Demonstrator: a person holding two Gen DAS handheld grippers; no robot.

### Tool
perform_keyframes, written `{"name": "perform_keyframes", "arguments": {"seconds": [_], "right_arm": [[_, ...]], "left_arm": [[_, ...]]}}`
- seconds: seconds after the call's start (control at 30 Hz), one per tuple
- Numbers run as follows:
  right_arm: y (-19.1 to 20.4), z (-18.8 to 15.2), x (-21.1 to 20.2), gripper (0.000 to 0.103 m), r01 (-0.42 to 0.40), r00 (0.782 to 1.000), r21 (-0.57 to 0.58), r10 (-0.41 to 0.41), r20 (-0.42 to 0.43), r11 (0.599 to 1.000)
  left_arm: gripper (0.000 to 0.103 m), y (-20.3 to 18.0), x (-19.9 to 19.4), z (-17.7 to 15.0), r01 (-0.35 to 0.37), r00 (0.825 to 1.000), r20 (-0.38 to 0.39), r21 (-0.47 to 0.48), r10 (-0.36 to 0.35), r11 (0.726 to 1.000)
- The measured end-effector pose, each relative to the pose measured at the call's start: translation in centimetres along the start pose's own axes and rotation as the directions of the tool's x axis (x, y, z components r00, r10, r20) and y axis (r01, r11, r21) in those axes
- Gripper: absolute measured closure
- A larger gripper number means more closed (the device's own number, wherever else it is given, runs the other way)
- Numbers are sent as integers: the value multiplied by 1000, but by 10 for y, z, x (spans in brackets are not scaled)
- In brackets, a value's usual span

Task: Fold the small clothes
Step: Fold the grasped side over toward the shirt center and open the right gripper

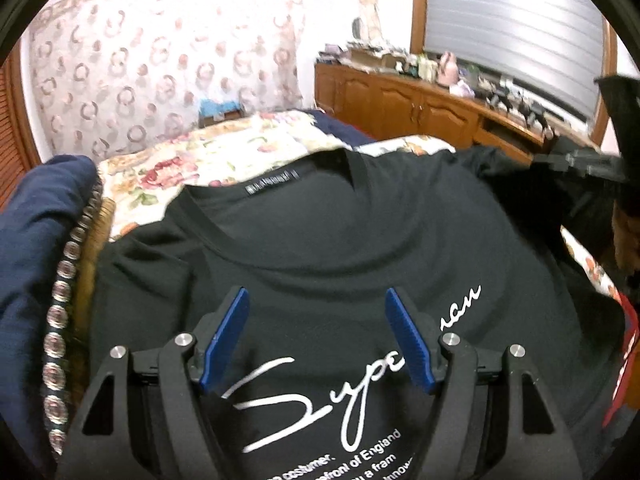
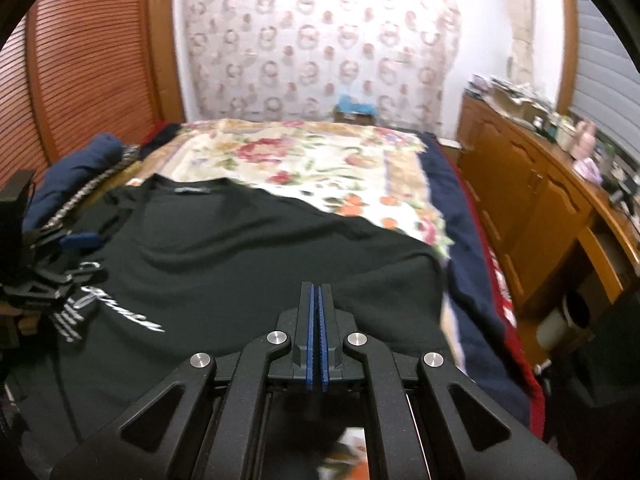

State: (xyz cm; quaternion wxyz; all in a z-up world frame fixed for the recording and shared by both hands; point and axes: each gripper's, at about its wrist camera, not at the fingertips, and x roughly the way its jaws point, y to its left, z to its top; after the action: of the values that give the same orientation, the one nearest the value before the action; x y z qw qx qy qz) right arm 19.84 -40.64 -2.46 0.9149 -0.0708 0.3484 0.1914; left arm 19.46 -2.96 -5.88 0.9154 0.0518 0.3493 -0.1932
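A black T-shirt (image 1: 340, 248) with white script lettering lies face up on the bed, collar away from me; it also shows in the right wrist view (image 2: 240, 248). My left gripper (image 1: 318, 300) is open and empty, hovering over the shirt's chest above the lettering. It appears at the left edge of the right wrist view (image 2: 60, 248). My right gripper (image 2: 317, 292) has its blue pads pressed together over the shirt's right side; no cloth shows between them. It appears blurred at the right edge of the left wrist view (image 1: 580, 160).
A floral bedspread (image 2: 320, 160) covers the bed. A navy garment with a beaded band (image 1: 36, 260) lies left of the shirt. A navy and red blanket (image 2: 472, 280) hangs off the bed's right side. A cluttered wooden sideboard (image 2: 540, 200) stands at right.
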Motion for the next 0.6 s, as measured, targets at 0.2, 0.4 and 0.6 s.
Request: {"name": "perform_keyframes", "arguments": {"seconds": [0.2, 0.4, 0.6], "right_arm": [[38, -11, 32, 103, -86, 993, -31, 83, -83, 996], [40, -20, 35, 90, -49, 993, -17, 47, -107, 999], [14, -11, 9, 57, 25, 998, 12, -24, -53, 1000]], "left_arm": [[32, 11, -9, -1, -20, 999, 42, -20, 21, 1000], [32, 12, -13, -4, 6, 999, 53, -28, -4, 1000], [32, 14, -13, -6, 10, 998, 56, -41, -7, 999]]}}
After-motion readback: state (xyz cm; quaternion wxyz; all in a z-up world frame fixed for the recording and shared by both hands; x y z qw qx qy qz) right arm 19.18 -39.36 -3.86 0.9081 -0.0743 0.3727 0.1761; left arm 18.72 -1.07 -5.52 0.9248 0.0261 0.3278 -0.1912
